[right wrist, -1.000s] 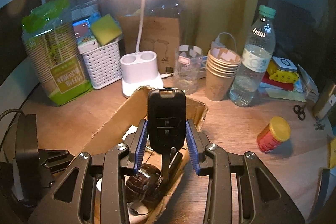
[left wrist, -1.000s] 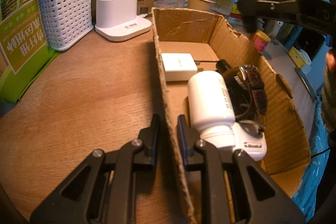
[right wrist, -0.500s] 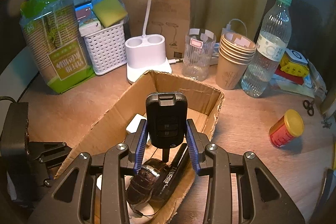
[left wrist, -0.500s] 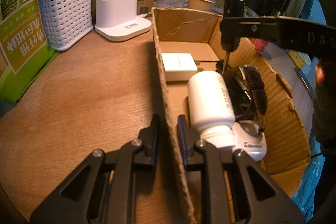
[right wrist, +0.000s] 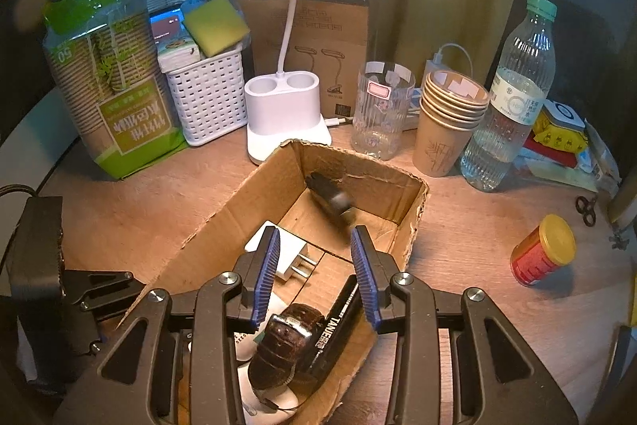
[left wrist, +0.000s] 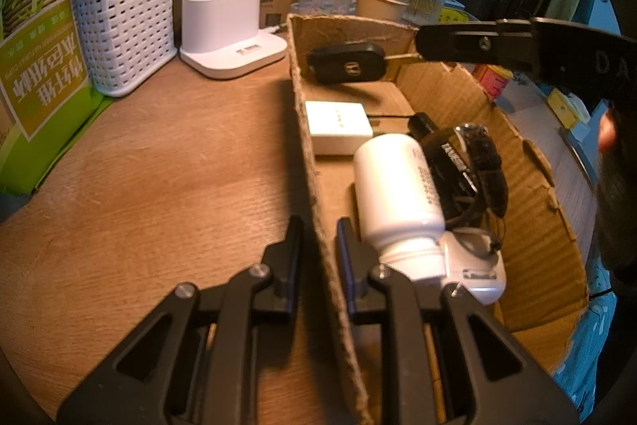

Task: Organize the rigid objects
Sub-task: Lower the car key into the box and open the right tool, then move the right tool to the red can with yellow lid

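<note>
My right hand-held gripper gapes empty over the car key falling into the box; my left hand-held gripper pinches its wall; red can remains outside.

car key: black, blurred, at box's far end, free of any claw | cardboard box: open, on desk | charger: white, flat, far-left | bottle: white, on its side, near | watch: dark strap, right
</note>
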Tool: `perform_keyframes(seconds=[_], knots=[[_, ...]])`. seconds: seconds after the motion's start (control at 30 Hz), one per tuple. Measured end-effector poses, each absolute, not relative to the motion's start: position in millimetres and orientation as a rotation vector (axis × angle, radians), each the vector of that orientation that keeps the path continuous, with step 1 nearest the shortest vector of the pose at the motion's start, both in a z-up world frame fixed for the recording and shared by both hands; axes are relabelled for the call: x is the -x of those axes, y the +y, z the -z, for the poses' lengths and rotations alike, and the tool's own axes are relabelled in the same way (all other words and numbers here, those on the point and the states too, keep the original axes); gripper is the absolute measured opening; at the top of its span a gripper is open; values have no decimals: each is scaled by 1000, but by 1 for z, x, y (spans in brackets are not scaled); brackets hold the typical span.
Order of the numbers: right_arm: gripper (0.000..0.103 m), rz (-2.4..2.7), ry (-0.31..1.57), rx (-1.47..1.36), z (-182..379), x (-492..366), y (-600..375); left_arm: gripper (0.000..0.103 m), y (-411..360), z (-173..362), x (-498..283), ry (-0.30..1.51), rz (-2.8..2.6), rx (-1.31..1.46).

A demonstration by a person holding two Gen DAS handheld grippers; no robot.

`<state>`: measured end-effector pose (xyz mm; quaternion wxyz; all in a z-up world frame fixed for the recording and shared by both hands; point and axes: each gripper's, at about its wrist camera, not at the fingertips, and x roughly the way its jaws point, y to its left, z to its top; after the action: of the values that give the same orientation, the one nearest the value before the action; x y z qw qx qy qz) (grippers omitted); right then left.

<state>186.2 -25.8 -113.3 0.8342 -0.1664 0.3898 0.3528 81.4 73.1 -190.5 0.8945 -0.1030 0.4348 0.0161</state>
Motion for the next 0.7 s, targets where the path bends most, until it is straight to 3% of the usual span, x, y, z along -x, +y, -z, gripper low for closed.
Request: perform_keyframes(seconds=[0.7], knots=[[40,-690,802,318,101,-193,-53,18,73,190,-81,901,-33,214]])
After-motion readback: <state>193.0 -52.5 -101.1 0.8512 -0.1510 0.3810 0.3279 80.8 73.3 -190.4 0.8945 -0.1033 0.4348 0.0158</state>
